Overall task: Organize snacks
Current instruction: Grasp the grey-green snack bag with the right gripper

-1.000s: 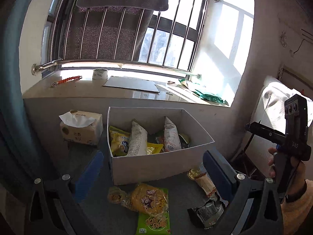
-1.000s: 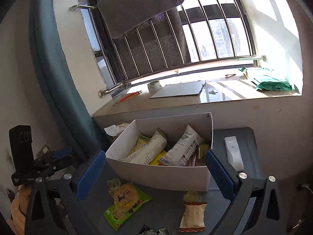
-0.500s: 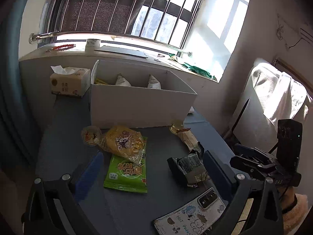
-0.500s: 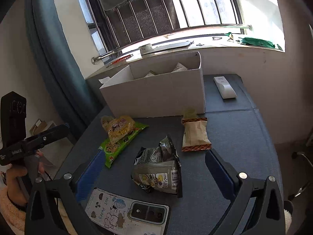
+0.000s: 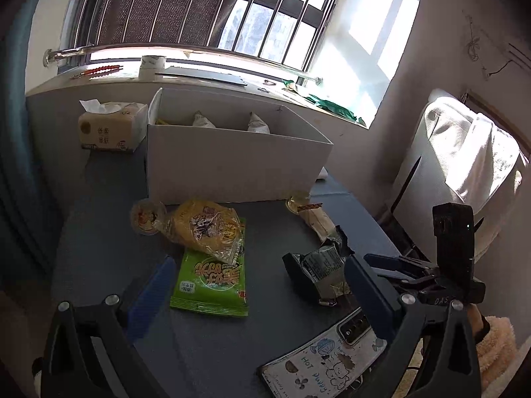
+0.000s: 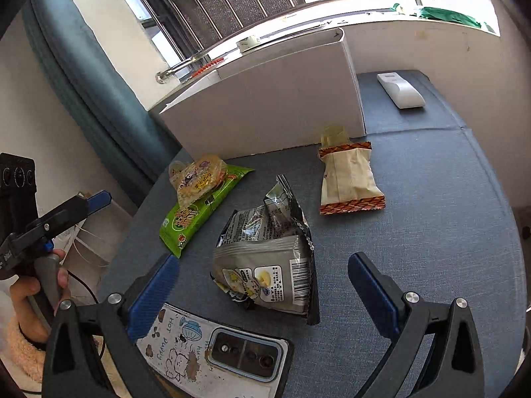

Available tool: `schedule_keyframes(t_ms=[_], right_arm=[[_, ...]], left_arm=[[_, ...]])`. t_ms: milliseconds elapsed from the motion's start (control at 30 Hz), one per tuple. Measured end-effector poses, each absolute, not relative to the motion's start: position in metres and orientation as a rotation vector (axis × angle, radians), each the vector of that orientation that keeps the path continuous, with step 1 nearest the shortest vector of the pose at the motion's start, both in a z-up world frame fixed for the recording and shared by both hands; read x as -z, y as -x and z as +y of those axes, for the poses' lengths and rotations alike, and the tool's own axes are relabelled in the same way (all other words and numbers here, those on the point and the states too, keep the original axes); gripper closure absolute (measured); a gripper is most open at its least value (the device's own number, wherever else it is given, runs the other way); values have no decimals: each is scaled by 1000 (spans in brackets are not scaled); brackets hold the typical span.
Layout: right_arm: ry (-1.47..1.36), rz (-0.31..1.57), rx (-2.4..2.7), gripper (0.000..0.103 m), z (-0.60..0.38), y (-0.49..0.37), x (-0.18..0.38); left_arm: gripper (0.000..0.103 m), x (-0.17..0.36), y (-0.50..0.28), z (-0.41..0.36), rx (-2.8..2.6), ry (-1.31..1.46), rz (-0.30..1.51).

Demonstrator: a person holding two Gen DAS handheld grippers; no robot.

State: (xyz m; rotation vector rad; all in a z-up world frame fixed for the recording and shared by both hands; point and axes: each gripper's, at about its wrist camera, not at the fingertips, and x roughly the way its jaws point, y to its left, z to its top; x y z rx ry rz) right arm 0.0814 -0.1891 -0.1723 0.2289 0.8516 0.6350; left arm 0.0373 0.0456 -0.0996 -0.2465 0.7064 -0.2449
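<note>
Both tongs are wide open and hold nothing. The right gripper [image 6: 262, 285] hangs over the crumpled grey snack bag [image 6: 265, 252] on the blue table [image 6: 431, 215]. The left gripper [image 5: 259, 285] is above the green packet [image 5: 210, 282]. The white box [image 5: 232, 162] hides most snacks inside; the phone [image 6: 215, 348] is partly cut off

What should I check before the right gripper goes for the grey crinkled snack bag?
1. Right gripper open and empty: ok.
2. Grey snack bag lies between its fingers' line, free of other snacks: ok.
3. Phone lies close beside the bag; risk of nudging it: not ok.
4. White box open on top, with room: ok, though its floor is hidden.
5. Left gripper open, apart from the bag: ok.
6. Bag sealed: cannot tell.
</note>
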Motion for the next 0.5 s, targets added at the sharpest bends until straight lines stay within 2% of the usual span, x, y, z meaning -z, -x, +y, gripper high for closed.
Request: schedule_keyframes(t_ms=[433, 467, 500], right_arm=[[-144, 900, -715, 0, -162, -108, 191], [-134, 905, -721, 3, -159, -108, 191], [-102, 897, -711, 13, -156, -106, 190]], left_arm=[[0, 126, -42, 55, 198, 263, 798], [0, 127, -43, 56, 194, 263, 804], [0, 129, -44, 56, 190, 264, 809]])
